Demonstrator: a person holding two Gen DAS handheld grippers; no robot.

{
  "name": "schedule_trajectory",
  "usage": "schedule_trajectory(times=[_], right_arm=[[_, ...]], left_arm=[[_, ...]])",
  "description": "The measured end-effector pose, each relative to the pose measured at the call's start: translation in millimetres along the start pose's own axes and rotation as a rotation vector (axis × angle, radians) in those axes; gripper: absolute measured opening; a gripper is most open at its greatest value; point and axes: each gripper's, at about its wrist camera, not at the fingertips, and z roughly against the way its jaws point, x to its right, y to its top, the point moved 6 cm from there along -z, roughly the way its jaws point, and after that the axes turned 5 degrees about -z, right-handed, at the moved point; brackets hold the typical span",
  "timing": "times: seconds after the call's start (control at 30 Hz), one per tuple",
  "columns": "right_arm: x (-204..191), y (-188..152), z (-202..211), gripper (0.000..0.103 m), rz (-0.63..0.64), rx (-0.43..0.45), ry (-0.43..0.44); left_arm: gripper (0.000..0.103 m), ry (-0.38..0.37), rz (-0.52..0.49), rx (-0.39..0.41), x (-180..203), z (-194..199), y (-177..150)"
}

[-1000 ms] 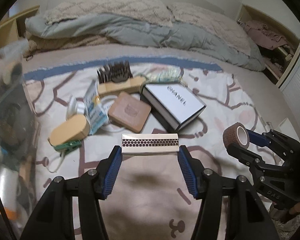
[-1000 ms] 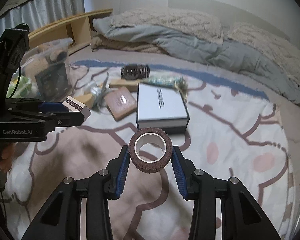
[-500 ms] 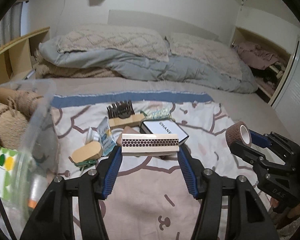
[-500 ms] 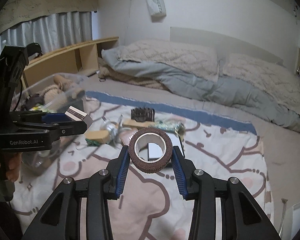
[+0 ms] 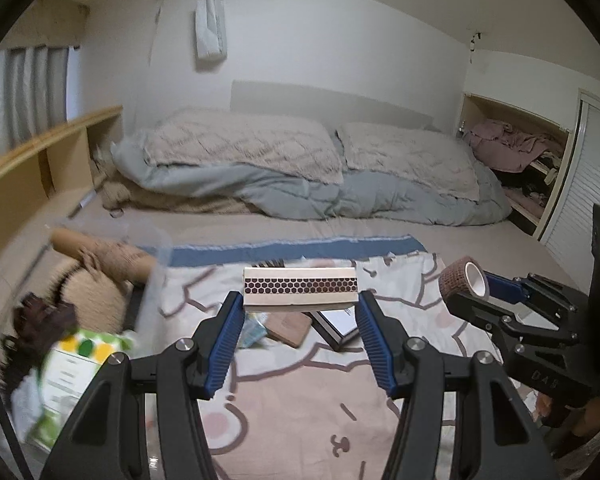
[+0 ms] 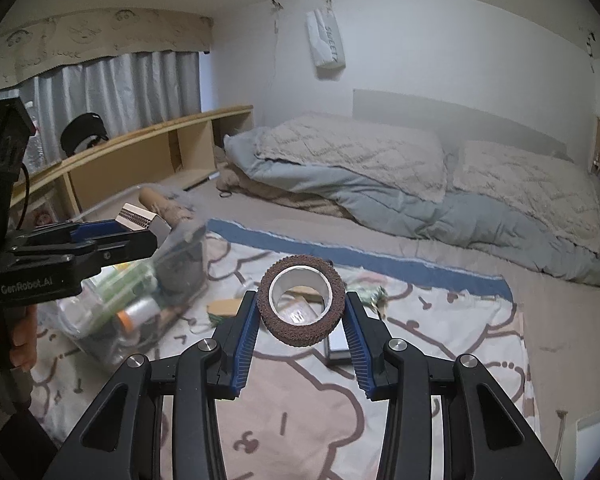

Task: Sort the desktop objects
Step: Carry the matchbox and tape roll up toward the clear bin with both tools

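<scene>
A bed point(image 6: 440, 248) is filling the middle of both views, with 2 beige quilted pillows point(image 5: 244, 148) lying on a grey-blue duvet point(image 5: 340, 196) toward the top, a white wall behind, grey curtains point(image 6: 112, 88) at the upper left and a low wooden shelf point(image 6: 140, 152) running beneath them. A cartoon-print blanket point(image 5: 300, 408) with a blue border is covering the lower part of the bed. At the left of the frames a clear plastic bin point(image 6: 140, 308) is sitting on the blanket, holding a cardboard tube point(image 5: 100, 252), a fuzzy beige item, a green-and-white packet point(image 5: 76, 360) and a small orange-capped container point(image 6: 136, 312); the bin is blurred. Loose on the blanket at mid-frame are lying a white box with black edges point(image 5: 340, 322) and a brown flat case point(image 5: 290, 326), just beside each other. The left gripper point(image 5: 300, 304) is holding a matchbox point(image 5: 300, 290) by its 2 ends in closed jaws, above the blanket, its honeycomb striking strip facing the camera. The right gripper point(image 6: 302, 312) is clamping a roll of brown textured tape point(image 6: 302, 300) with a white core, hole facing the camera, raised over the loose items.
</scene>
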Motion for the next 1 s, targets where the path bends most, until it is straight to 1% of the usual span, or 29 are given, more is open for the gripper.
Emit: schedule_trajectory(times=[0.33,0.43,0.53,0.67,0.83,1.0], right_arm=[[-55.5,55.0,10.2,0.042,0.034,0.073,0.058],[-69.5,66.1,5.9,0.042,0.03,0.081,0.089],[-87.9,78.3,-0.6,0.042,0.039,0.089,0.12],[-111.1,91.5,-6.3,0.042,0.036,0.112,0.177],[-132.5,95.0,-16.3,0.042,0.007,0.117,0.253],[-158.5,93.2,-32.0,0.042,0.026,0.088,0.288]], left_arm=[[0.057,0.052,0.048,0.056,-41.2,37.1,14.3],[0.057,0.072,0.073,0.064,-60.9,46.6,16.8],[0.057,0.107,0.109,0.073,-86.2,57.9,16.1],[0.057,0.156,0.155,0.067,-115.3,67.0,6.4],[0.057,0.197,0.196,0.051,-139.8,74.5,-3.1],[0.057,0.227,0.218,0.034,-162.4,84.1,-16.0]])
